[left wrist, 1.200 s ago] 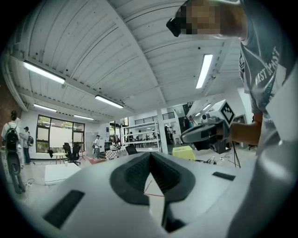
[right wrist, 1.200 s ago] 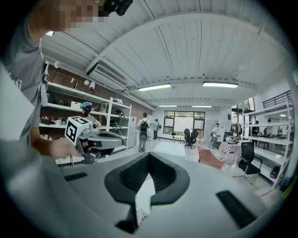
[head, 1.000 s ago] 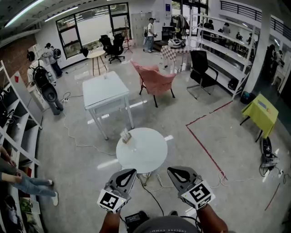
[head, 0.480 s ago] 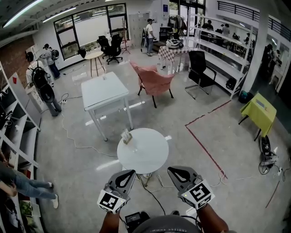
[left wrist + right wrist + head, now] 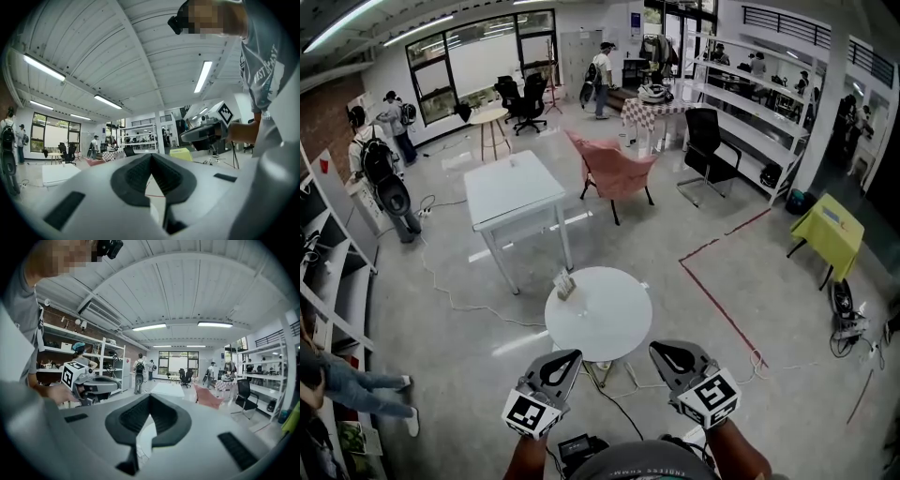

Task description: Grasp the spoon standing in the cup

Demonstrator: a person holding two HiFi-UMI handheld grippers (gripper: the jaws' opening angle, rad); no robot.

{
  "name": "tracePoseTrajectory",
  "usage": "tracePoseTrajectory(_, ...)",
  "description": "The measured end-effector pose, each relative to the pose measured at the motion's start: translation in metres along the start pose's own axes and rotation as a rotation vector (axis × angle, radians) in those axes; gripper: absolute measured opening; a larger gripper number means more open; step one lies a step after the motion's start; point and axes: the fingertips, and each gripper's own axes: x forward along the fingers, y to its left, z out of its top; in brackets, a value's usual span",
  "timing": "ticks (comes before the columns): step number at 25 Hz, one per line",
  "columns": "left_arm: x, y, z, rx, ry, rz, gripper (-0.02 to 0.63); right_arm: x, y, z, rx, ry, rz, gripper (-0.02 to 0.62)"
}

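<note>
**Where is the cup in the head view?**
It's on the round white table (image 5: 614, 328), a smooth matte disc standing on glossy grey concrete. The cup (image 5: 565, 284) is a small tan thing by the table's far left edge. The spoon is too small to make out, so I can't tell its long axis or which way it leans.

**And your grippers?**
They're low in the picture, on the near side of the table and well apart from the cup. My left gripper (image 5: 567, 357) and right gripper (image 5: 664, 351) are pale grey plastic shells, each carrying a black-and-white marker cube.

**What does the left gripper view show?**
The dark ribbed pads (image 5: 136, 176) meet at the tips with nothing between them. Beyond them are a corrugated white ceiling and strip lights.

**And the right gripper view?**
The jaws are closed tip to tip and empty there too. A wedge of white shows below the pads (image 5: 164, 416).
</note>
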Motion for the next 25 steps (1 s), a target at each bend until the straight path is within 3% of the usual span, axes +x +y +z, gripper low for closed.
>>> tracePoseTrajectory(4, -0.005, 0.010, -0.010, 0.017, 0.017, -0.011, 0.005, 0.010, 0.006, 0.000, -0.023, 0.013, -0.002, 0.002)
tracePoseTrajectory(9, -0.006, 0.010, -0.010, -0.035, -0.022, -0.007, 0.005, 0.019, 0.007, -0.007, 0.006, 0.043, -0.003, 0.002)
tracePoseTrajectory(12, -0.012, 0.018, -0.023, -0.025, 0.019, 0.001, 0.005, 0.034, 0.009, -0.011, -0.002, 0.049, 0.020, 0.002)
tracePoseTrajectory(16, -0.013, 0.029, -0.031, -0.038, 0.073, 0.050, 0.005, 0.055, 0.005, -0.014, 0.038, 0.052, 0.069, 0.002)
tracePoseTrajectory(20, -0.010, 0.041, -0.036, -0.038, 0.106, 0.098, 0.005, 0.074, -0.005, -0.013, 0.007, 0.038, 0.131, 0.002)
tracePoseTrajectory(25, 0.006, 0.049, -0.030, -0.029, 0.116, 0.147, 0.005, 0.089, -0.023, -0.009, 0.058, 0.037, 0.178, 0.002)
